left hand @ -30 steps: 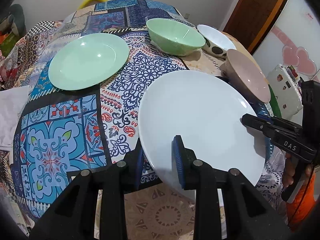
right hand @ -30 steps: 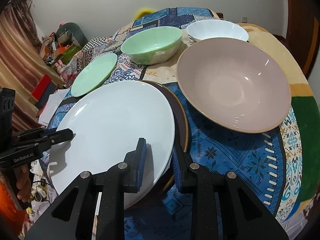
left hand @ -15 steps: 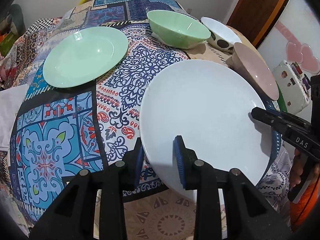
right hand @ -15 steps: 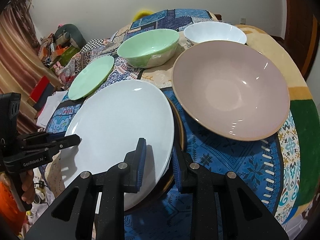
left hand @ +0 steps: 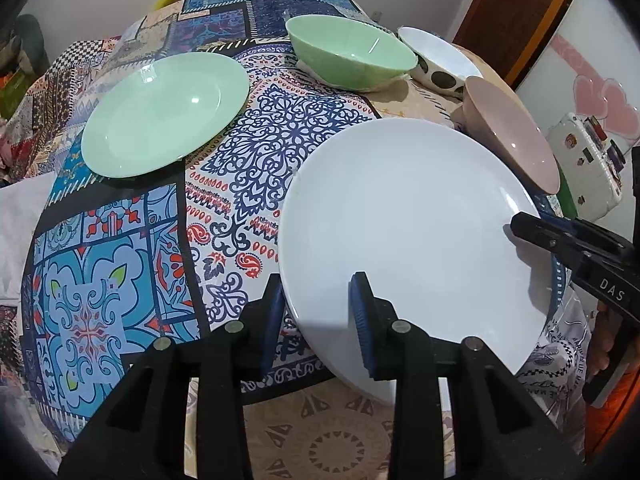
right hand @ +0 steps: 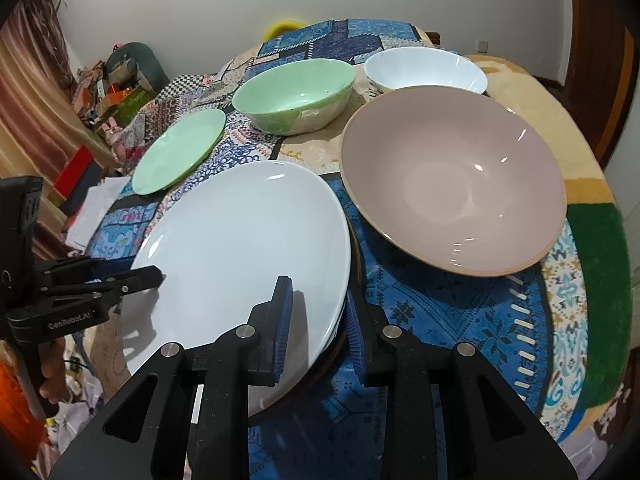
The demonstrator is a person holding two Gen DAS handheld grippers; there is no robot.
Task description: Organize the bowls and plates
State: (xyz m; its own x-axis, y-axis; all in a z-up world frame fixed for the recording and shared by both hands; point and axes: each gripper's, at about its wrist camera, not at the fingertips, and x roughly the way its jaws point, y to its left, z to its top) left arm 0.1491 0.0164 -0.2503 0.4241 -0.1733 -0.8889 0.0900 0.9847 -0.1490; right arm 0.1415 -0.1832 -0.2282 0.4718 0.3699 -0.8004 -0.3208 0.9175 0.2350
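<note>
A large white plate (left hand: 408,232) is held tilted above the patterned tablecloth by both grippers. My left gripper (left hand: 316,312) is shut on its near rim, one jaw above and one below. My right gripper (right hand: 318,320) is shut on the opposite rim; a dark plate edge (right hand: 340,336) shows just beneath it. The white plate also shows in the right wrist view (right hand: 244,248). A green plate (left hand: 164,112), a green bowl (left hand: 352,56), a white dotted bowl (left hand: 440,64) and a pink bowl (right hand: 452,180) rest on the cloth.
The patterned cloth (left hand: 120,264) covers a domed surface that drops off at the near and left edges. A white box with stickers (left hand: 588,160) stands to the right. Clutter and a curtain (right hand: 24,120) lie beyond the left side.
The white plate has lifted and shifted left off the dark plate, held by both grippers. The dark plate is now mostly hidden under it.
</note>
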